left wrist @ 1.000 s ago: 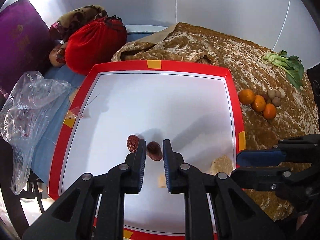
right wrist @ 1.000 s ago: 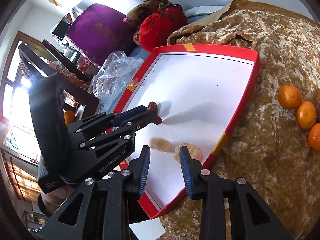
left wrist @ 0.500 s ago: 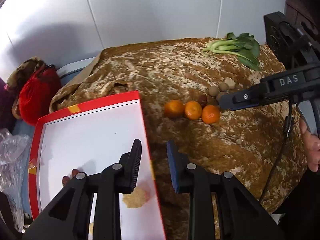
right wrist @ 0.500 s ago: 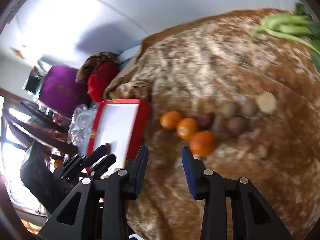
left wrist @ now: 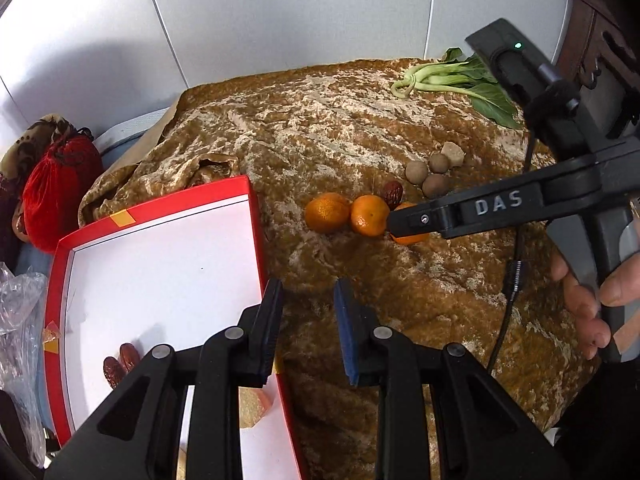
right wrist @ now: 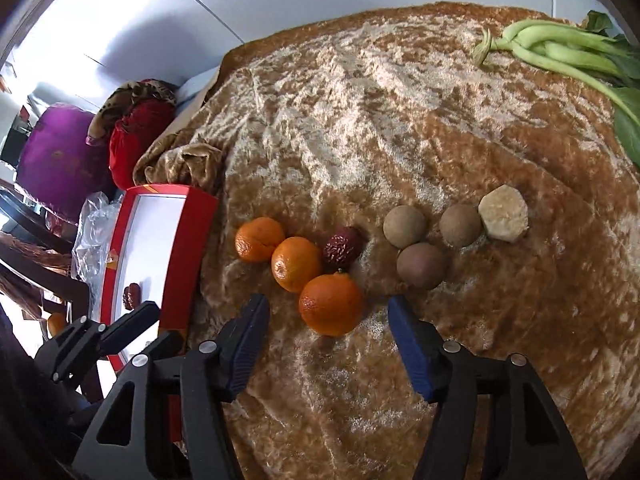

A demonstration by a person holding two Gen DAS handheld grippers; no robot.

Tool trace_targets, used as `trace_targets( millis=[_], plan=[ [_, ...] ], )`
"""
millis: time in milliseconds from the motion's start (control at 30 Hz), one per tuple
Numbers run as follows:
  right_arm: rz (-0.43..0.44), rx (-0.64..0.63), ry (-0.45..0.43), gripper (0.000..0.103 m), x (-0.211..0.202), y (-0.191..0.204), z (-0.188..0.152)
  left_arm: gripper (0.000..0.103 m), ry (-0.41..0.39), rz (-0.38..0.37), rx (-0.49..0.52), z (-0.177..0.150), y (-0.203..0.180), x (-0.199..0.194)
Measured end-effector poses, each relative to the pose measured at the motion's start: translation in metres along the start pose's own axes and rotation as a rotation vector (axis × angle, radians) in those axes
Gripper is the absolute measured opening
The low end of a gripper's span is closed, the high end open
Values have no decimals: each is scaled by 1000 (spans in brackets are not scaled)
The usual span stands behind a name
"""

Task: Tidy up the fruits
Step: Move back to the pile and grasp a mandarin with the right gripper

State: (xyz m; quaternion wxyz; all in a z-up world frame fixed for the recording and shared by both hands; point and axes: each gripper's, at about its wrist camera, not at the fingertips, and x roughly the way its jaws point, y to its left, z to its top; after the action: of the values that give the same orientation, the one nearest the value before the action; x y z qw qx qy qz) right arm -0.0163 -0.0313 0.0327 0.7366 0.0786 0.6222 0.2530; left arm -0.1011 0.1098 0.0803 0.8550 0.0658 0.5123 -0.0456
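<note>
Three oranges (right wrist: 296, 264) lie in a row on the brown velvet cloth (right wrist: 360, 120), beside a red date (right wrist: 342, 246), three round brown fruits (right wrist: 404, 226) and a pale cut chunk (right wrist: 503, 218). My right gripper (right wrist: 325, 302) hovers over the nearest orange (right wrist: 330, 304). Its jaws are opening, with that orange between the tips and untouched. My left gripper (left wrist: 308, 292) hangs above the right rim of the red tray (left wrist: 152, 206), its jaws a little apart and holding nothing. Two dates (left wrist: 120, 362) and a tan piece (left wrist: 250, 404) lie in the tray.
Bok choy (right wrist: 560, 48) lies at the cloth's far right. A red pouch (left wrist: 60, 184), a plastic bag (left wrist: 20, 320) and a purple cushion (right wrist: 60, 152) crowd the left of the tray. A person's hand (left wrist: 588, 300) grips the right tool's handle.
Both grippers swung right from the tray toward the fruit on the cloth. The left one let go of a date, which stays in the tray. The right jaws spread wider.
</note>
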Motion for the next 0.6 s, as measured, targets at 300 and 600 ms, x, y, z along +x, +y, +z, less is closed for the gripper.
trace_targets(
  millis=[300, 600],
  plan=[
    [-98, -70, 7, 58, 14, 14, 4, 24, 7, -45, -17, 2, -1, 2],
    [32, 90, 1, 37, -20, -33, -1, 24, 53, -167, 48, 24, -43, 30]
  ],
)
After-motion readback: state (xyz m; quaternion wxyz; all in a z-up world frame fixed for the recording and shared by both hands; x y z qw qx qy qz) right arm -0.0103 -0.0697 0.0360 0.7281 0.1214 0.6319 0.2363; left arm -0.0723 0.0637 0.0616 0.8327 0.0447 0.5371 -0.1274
